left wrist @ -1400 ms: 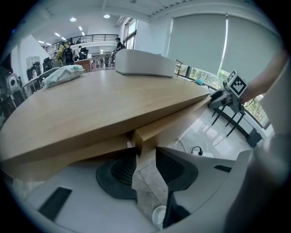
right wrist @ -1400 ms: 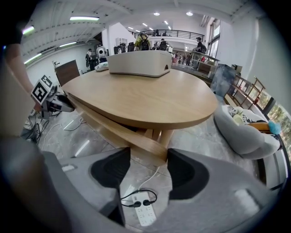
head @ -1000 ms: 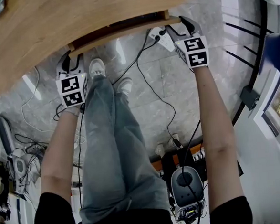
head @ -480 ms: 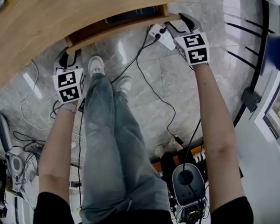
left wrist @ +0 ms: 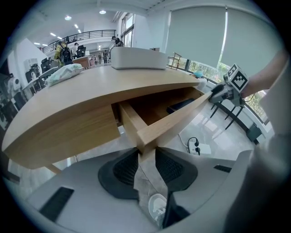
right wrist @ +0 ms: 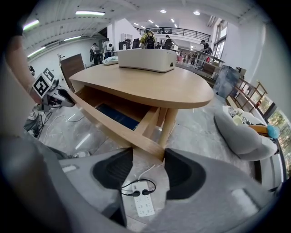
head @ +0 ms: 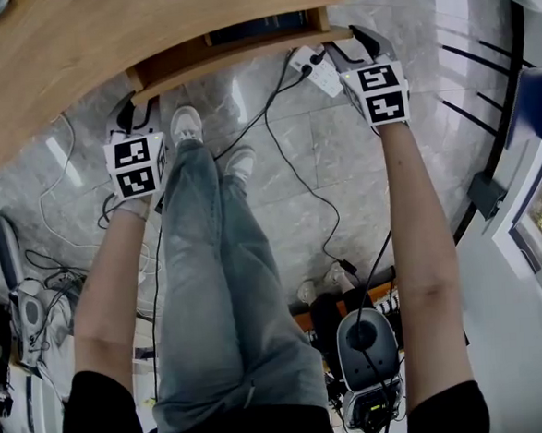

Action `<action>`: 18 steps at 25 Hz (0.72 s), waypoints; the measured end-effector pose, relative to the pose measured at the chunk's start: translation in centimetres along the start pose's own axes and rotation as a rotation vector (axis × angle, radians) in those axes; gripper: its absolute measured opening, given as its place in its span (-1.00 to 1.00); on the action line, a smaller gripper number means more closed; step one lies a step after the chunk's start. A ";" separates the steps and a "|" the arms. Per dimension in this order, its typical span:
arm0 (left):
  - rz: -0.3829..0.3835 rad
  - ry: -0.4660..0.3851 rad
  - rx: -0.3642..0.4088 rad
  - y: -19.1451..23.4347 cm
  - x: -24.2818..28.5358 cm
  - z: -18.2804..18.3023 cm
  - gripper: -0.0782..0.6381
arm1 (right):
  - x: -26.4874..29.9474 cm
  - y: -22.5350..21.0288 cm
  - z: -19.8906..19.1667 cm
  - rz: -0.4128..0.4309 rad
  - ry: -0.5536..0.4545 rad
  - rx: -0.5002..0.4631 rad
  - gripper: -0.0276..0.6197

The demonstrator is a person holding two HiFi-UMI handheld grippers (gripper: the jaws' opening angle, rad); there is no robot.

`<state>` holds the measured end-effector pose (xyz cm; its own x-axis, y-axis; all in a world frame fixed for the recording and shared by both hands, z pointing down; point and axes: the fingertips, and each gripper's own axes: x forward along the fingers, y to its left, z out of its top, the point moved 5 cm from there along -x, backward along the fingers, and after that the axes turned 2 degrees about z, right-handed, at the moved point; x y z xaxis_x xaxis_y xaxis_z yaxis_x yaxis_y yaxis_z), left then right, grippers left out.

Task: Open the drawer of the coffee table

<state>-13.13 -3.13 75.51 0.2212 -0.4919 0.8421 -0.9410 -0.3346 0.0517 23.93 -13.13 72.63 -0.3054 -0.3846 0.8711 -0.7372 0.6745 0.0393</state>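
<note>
The wooden coffee table (head: 102, 47) has its drawer (head: 232, 54) pulled partly out, with a dark flat item (head: 258, 24) inside. My left gripper (head: 127, 115) is at the drawer front's left corner. In the left gripper view the pads of the left gripper (left wrist: 147, 157) are shut on that corner of the drawer (left wrist: 177, 119). My right gripper (head: 356, 43) is at the right corner. In the right gripper view the jaws of the right gripper (right wrist: 148, 159) are closing round the corner of the drawer (right wrist: 109, 127), still a little wider than the wood.
A white power strip (head: 316, 69) with black cables lies on the grey floor below the drawer. The person's legs and shoes (head: 188, 124) stand between my grippers. A white box (left wrist: 138, 58) sits on the tabletop. Equipment (head: 364, 362) lies near the feet, and a grey seat (right wrist: 241, 132) is at the right.
A little more of the drawer's dark inside shows under the tabletop edge. Both grippers have stayed at their corners.
</note>
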 end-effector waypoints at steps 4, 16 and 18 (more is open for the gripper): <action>0.005 0.000 -0.003 -0.4 -0.3 -0.5 -0.43 | -0.2 0.1 -0.3 0.010 0.009 -0.012 -0.26; -0.008 0.009 0.008 -2.2 -1.6 -2.5 -0.43 | -1.6 1.4 -2.5 0.013 0.025 -0.010 -0.27; -0.006 0.005 0.011 -2.5 -1.9 -3.0 -0.43 | -1.9 1.7 -3.1 0.014 0.028 -0.010 -0.27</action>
<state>-11.94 1.02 75.40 0.2254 -0.4858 0.8445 -0.9368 -0.3460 0.0510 25.11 -9.28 72.51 -0.2983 -0.3576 0.8849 -0.7272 0.6857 0.0320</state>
